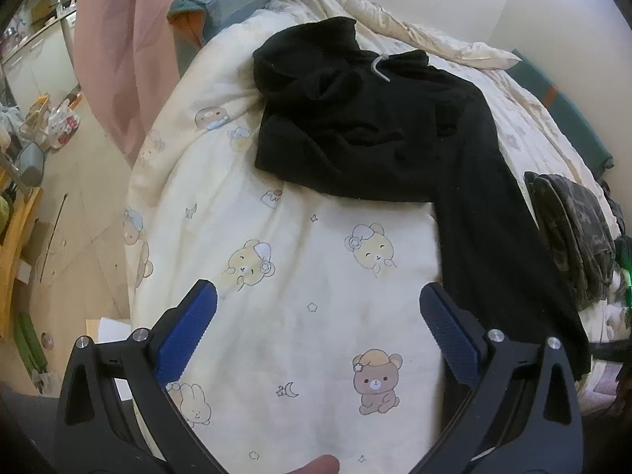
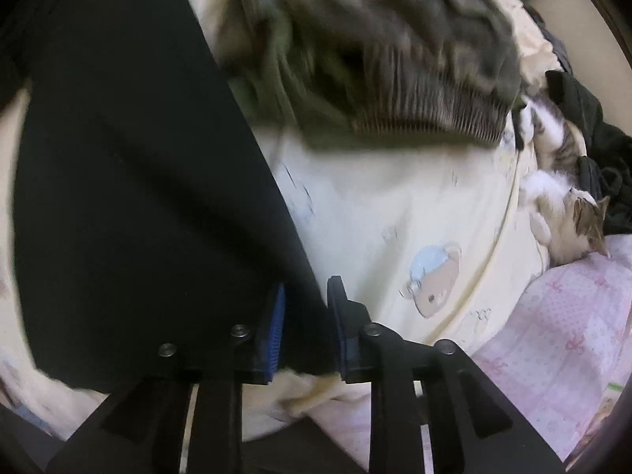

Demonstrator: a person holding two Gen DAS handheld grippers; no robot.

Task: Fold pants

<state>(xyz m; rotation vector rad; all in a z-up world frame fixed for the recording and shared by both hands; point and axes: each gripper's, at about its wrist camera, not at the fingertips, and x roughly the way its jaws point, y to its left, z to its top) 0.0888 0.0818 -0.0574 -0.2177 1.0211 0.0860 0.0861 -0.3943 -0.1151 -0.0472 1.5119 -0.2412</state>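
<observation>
**Tool state**
- Left gripper [image 1: 318,290]: spread wide, empty, poised above bare duvet [image 1: 316,355] just beside the pant leg.
- Right gripper [image 2: 307,284]: narrowly parted, with the edge of the black pants [image 2: 138,158] lying between the pads; no firm pinch evident.

**Position of work**
- Spread across the duvet, waistband and white drawstring [image 1: 379,67] bunched at the far end, one leg running down toward the near right. Not yet folded.

**Hazards**
- Slipping of the leg edge on lifting, owing to the loose hold at the right.
- Catching of the duvet cover together with the pants, owing to the soft, yielding bedding beneath.
- Uneven fold, owing to the crumpled waistband; flatten first.
- Snagging on the camouflage garment [image 2: 375,39] lying close by on the right.
- Disturbance from the cat [image 2: 572,213] lying at the duvet's edge; keep sweeping motions clear of it.

**Surface and room**
- Cream duvet printed with bears and rabbits, puffy and creased; poor support for sharp creases.
- Pink patterned sheet [image 2: 553,335] under the duvet at the right.
- Pink curtain [image 1: 110,39] and cluttered wooden floor [image 1: 79,217] to the left.
</observation>
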